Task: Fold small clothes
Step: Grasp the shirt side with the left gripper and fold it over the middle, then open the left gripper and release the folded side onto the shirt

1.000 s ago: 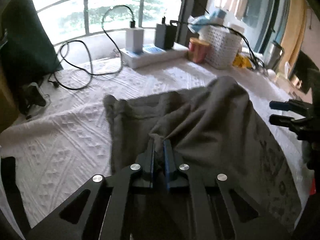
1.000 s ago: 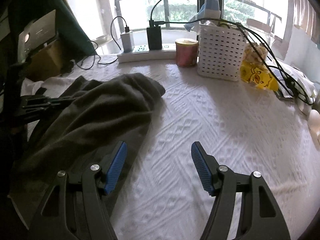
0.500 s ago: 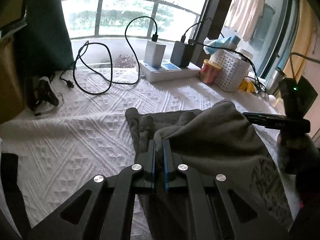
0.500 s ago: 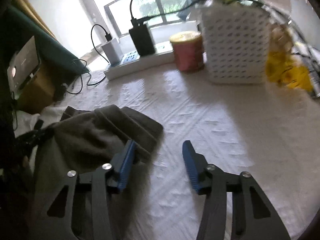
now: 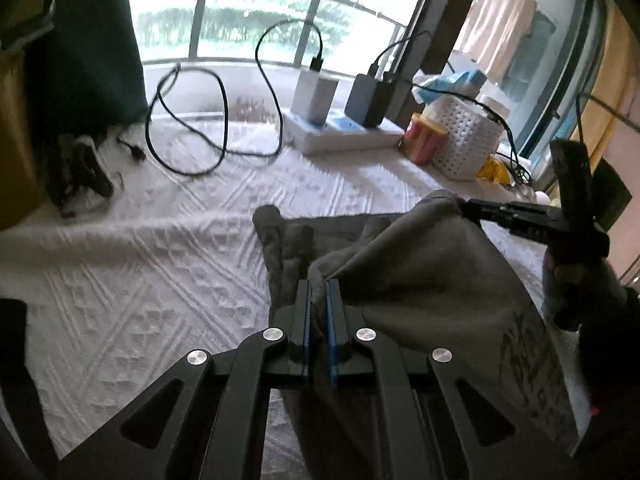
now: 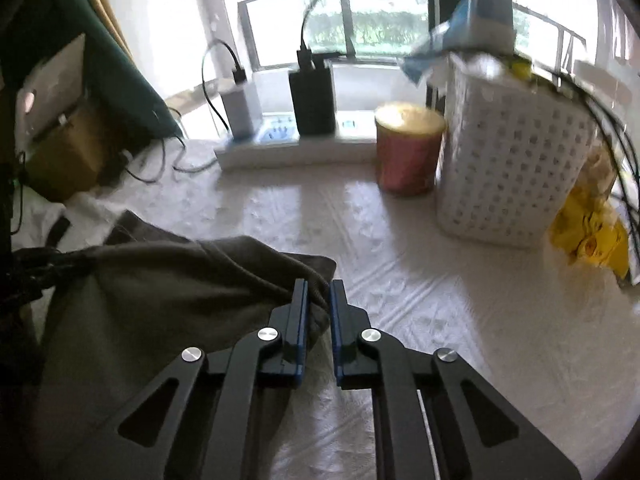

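The right gripper (image 6: 319, 304) has just swung in from the bare cloth beside the grey garment (image 6: 160, 280) and its jaws, wide a moment ago, have narrowed onto the garment's thick hemmed corner. The left gripper (image 5: 318, 300) was already clamped on another bunched edge and has not let go. Both ends are now held — by my reading, the cloth is ready to be lifted or spread for a fold, which has not begun.

The garment lies partly raised on the white textured counter (image 6: 440, 320), nearer the camera than the white perforated basket (image 6: 508, 176).

Counted: one garment, two grippers, one basket, one red tub with a yellow lid (image 6: 408, 148) just left of the basket, and two chargers — one white, one black — further left.
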